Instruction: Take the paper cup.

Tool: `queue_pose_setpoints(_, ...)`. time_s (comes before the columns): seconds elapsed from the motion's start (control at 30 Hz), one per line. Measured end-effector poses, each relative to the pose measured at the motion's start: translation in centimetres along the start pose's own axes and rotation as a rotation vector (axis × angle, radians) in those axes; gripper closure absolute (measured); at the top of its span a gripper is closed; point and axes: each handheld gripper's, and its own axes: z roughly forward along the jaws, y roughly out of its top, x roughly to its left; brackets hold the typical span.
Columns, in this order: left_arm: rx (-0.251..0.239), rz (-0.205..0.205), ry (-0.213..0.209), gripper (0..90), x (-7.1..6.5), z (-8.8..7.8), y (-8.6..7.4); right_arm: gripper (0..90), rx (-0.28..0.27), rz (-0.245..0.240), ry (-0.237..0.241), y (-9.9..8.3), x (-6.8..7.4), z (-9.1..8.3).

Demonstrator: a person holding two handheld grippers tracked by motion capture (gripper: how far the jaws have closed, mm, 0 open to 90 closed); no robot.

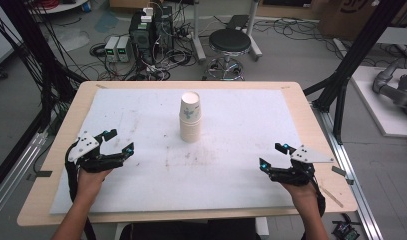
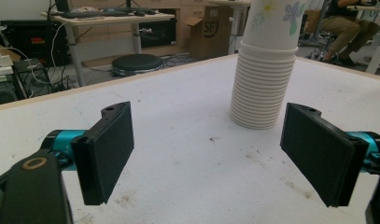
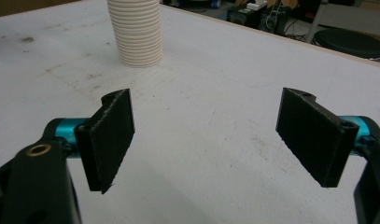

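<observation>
On the white mat [image 1: 141,115], upright stack of nested paper cups [image 1: 190,117], top cup empty, left gripper [image 1: 118,142] and right gripper [image 1: 272,156] both spread wide, empty

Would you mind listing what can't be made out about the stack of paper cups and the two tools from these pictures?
- Stack of cups: the left gripper view's top edge cuts off its rim; the right gripper view shows just the ribbed base.
- Cup count: rims too fine to count in the high view.
- Floral print: too small to read in the high view.
- Left tool, right tool: both open; hands hide the handles.
</observation>
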Motion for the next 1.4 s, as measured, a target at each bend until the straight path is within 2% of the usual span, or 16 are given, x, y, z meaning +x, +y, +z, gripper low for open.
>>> queue_pose_setpoints(0.5, -0.011, -0.006, -0.012, 17.4, -0.2, -0.3, 0.1, 19.6, 0.003, 0.000, 0.005, 0.2, 0.4, -0.3)
queue_pose_setpoints(1.23, -0.001, -0.002, -0.024, 17.5, -0.4, 0.1, 0.3, 19.6, 0.009, -0.005, 0.005, 0.1, 0.5, -0.1)
queue_pose_setpoints(1.33, -0.004, -0.007, -0.032, 17.4, -0.5, 0.2, 0.6, 19.6, 0.009, -0.007, 0.004, 0.1, 0.6, -0.2)
queue_pose_setpoints(1.4, -0.011, -0.009, -0.047, 17.5, -0.7, 0.4, 1.4, 19.6, 0.009, -0.005, 0.001, 0.2, 0.5, -0.2)
